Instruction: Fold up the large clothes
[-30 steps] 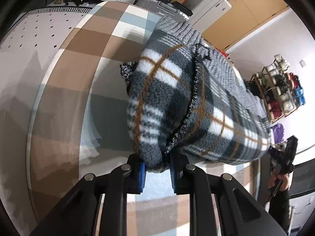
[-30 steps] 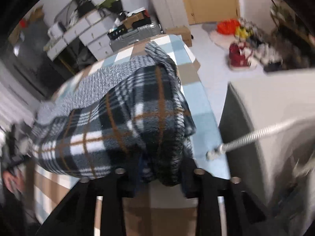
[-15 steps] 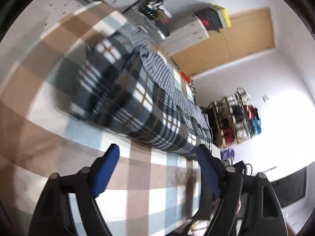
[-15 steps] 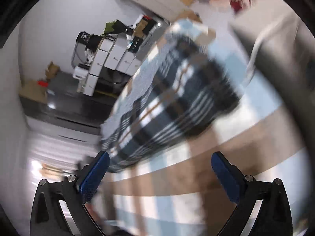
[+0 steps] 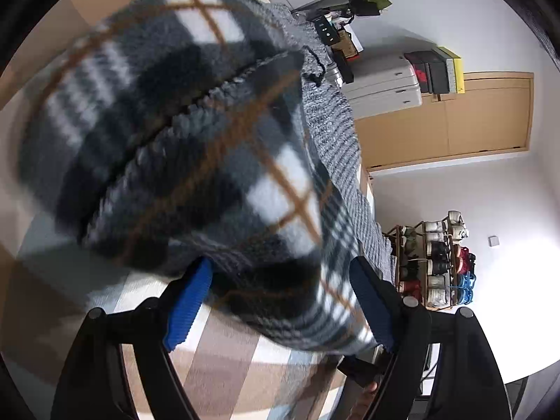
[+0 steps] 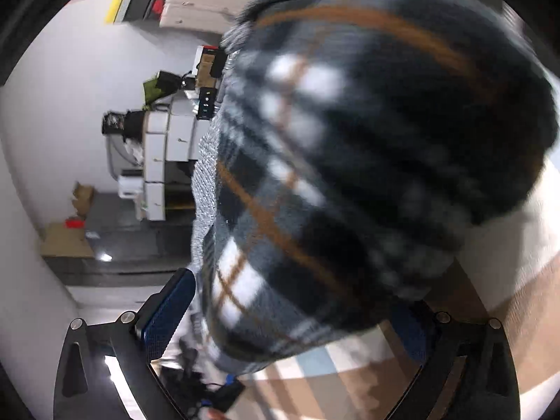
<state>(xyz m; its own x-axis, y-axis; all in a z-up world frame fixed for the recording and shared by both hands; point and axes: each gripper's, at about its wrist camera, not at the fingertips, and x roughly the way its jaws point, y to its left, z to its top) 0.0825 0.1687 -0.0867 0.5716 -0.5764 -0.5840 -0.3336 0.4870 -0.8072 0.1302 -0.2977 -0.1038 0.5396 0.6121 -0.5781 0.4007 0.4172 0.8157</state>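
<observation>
Straddling the folded plaid garment with blue pads spread wide, the left gripper and right gripper have both released it since a second ago; the bundle rests on the checked tabletop, that fold apparently finished.

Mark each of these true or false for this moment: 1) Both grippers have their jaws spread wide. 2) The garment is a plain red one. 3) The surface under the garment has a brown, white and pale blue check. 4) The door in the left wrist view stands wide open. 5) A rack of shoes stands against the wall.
1) True: the left gripper and the right gripper both have spread jaws, with the garment bulging between them.
2) False: it is a dark grey plaid fleece with white blocks and brown lines, and a grey knit side.
3) True: the checked surface shows those colours.
4) False: the wooden door is shut.
5) True: the shoe rack is by the white wall.
</observation>
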